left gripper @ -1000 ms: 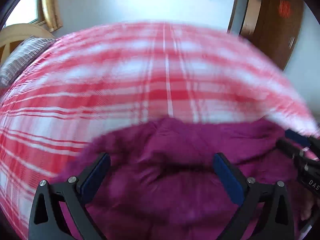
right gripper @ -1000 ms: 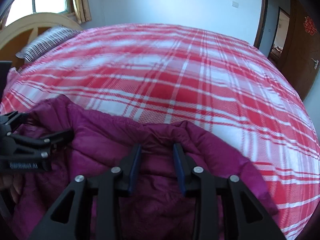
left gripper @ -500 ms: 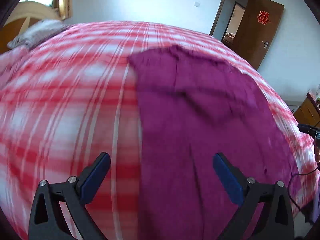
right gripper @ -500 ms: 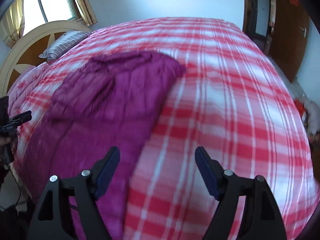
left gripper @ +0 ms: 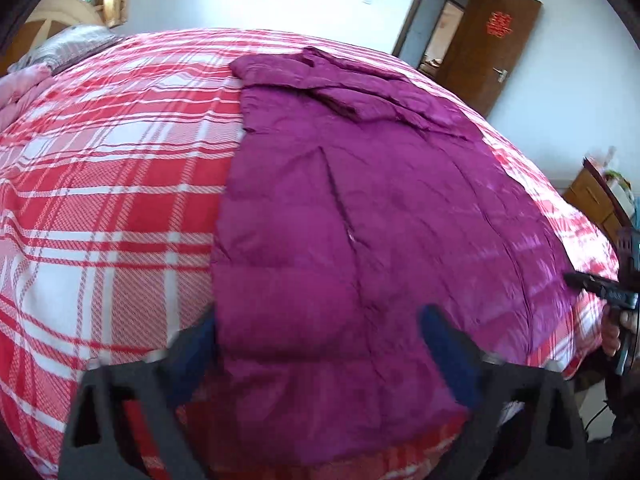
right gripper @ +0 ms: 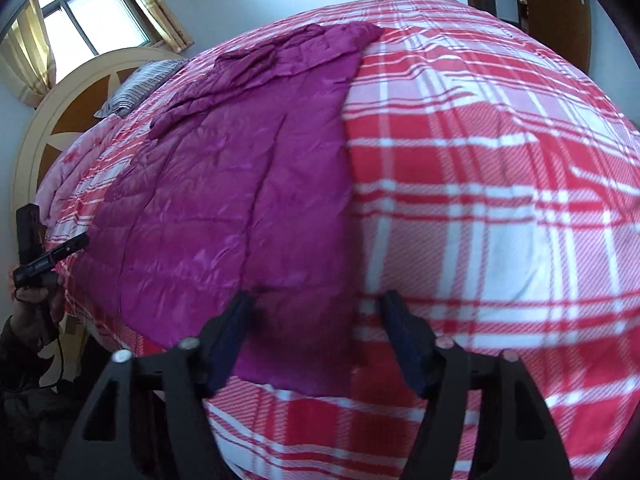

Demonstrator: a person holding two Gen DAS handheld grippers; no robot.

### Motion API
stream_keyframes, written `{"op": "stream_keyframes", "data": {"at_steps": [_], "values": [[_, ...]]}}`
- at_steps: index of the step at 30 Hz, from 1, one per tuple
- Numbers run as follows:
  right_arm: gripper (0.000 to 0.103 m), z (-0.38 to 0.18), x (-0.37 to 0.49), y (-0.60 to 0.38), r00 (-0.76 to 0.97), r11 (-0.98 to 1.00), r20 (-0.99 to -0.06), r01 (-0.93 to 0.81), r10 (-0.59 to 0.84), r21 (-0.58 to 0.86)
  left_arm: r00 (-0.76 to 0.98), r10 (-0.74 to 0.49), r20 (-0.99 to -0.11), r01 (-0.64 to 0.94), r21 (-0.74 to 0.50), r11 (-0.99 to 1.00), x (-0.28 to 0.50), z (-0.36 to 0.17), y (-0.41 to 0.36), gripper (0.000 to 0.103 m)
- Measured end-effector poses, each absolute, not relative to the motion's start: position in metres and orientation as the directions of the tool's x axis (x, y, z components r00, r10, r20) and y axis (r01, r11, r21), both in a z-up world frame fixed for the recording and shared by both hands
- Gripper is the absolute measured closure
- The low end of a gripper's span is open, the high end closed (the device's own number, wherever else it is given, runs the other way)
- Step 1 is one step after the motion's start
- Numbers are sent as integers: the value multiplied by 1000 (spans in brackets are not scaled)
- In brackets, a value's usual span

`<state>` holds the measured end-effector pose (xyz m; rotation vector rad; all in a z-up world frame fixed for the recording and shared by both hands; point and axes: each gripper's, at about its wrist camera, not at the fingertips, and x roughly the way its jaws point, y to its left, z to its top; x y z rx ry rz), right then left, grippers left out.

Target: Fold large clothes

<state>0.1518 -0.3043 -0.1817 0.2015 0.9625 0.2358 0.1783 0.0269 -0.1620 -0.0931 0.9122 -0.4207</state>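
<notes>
Two grippers are held over the near hem of a purple coat [left gripper: 360,208], which is spread flat and lengthwise on a red plaid bed [left gripper: 112,200], its collar end lying far away toward the door side. The left gripper [left gripper: 320,344] is set astride one near corner of the hem, and its jaws are closing with the padded cloth between them but not yet pinched. The right gripper [right gripper: 316,336] is placed at the other near corner, its jaws also closing, one pad on the coat and the other over bare bedding, with the coat's side edge between them; nothing is gripped yet. For a clean fold, both corners should be caught at matching points on the hem, with every layer taken and no bedding gathered in. The right gripper seems best shifted a little further onto the coat before it is clenched. Both corners should then be lifted together and carried evenly toward the collar.
</notes>
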Motion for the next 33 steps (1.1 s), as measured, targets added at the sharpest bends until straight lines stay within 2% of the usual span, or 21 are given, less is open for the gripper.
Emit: {"op": "stream_keyframes", "data": {"at_steps": [1,2,3,5,8,11,15,17,20,25,27,29,31,32,33], "values": [[70,-182,151,-300,551,953,-780,-112,296,282,543,-376,-751,319,-230,919,176,-162,26,53],[81,-183,149,-299,547,942,-771,-117,325,315,548,-366,-752,325,-212,922,174,-162,28,70],[88,-183,148,-299,550,933,-761,-114,345,340,522,-422,-741,342,-271,900,175,-160,35,97],[92,-179,144,-297,564,937,-754,-119,336,329,536,-477,-696,333,-345,877,168,-149,47,98],[94,-160,127,-299,591,912,-708,-134,387,387,568,-553,-609,407,-376,832,136,-109,60,99],[95,-124,92,-304,629,879,-637,-176,446,442,560,-657,-505,486,-441,754,99,-65,74,99],[95,-64,37,-311,697,855,-537,-221,474,469,556,-727,-403,572,-449,686,66,-16,81,99],[95,-35,17,-312,738,859,-484,-256,470,444,563,-716,-412,579,-422,698,66,-1,81,98],[95,-13,25,-322,774,850,-423,-270,471,453,551,-706,-445,569,-419,708,103,-8,74,98],[95,-19,111,-339,792,846,-420,-212,442,490,518,-688,-508,518,-453,725,190,-32,65,98],[96,-27,159,-343,792,850,-450,-158,413,502,520,-653,-551,487,-436,756,228,-45,57,93],[95,-44,214,-350,777,842,-489,-93,395,532,507,-606,-614,424,-435,795,273,-58,50,87],[96,-62,257,-355,758,845,-536,-38,372,533,518,-534,-669,336,-415,846,299,-68,52,67],[96,-70,270,-357,748,840,-551,-15,369,542,516,-520,-681,300,-425,854,312,-71,56,63],[96,-78,286,-359,738,842,-572,9,358,539,551,-483,-681,272,-401,875,319,-69,62,54]]}}
